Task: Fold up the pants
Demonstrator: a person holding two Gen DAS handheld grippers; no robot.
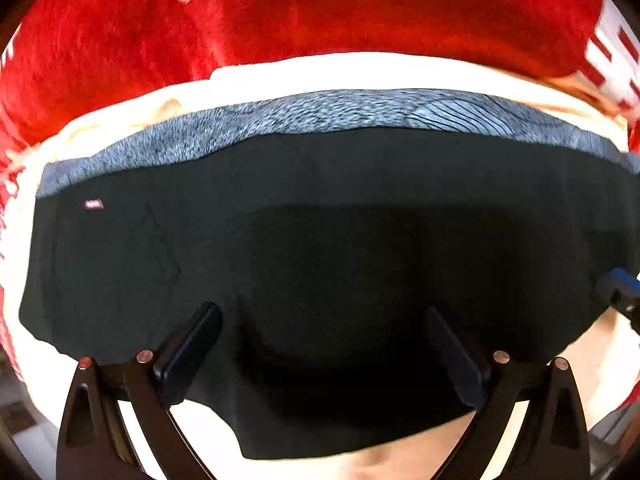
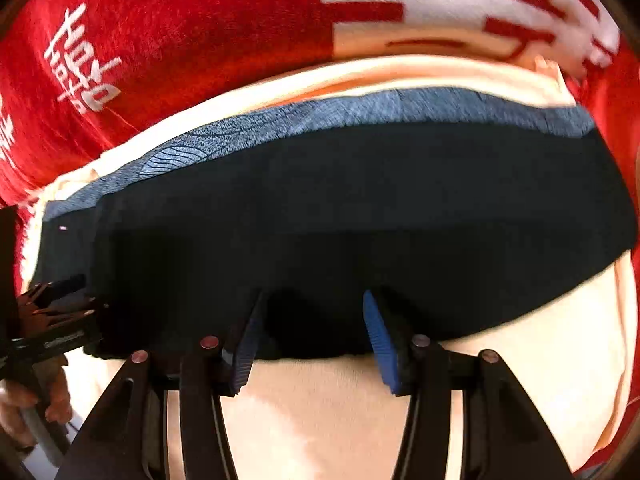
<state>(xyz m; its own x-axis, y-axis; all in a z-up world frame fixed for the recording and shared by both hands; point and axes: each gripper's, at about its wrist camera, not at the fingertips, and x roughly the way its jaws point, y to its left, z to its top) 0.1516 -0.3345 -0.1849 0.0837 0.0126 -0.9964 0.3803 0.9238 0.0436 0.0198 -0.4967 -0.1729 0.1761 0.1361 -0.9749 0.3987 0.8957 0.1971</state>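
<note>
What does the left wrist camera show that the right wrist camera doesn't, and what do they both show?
Left wrist only: the left gripper from behind, jaws open over the dark pants, and the right gripper's blue tip at its right edge.

Right wrist only: the right gripper, jaws open and empty at the pants' near edge, white lettering on the red blanket, and a hand holding the left gripper's handle.

Both: folded pants, grey-blue patterned garment, cream cloth, red blanket.
</note>
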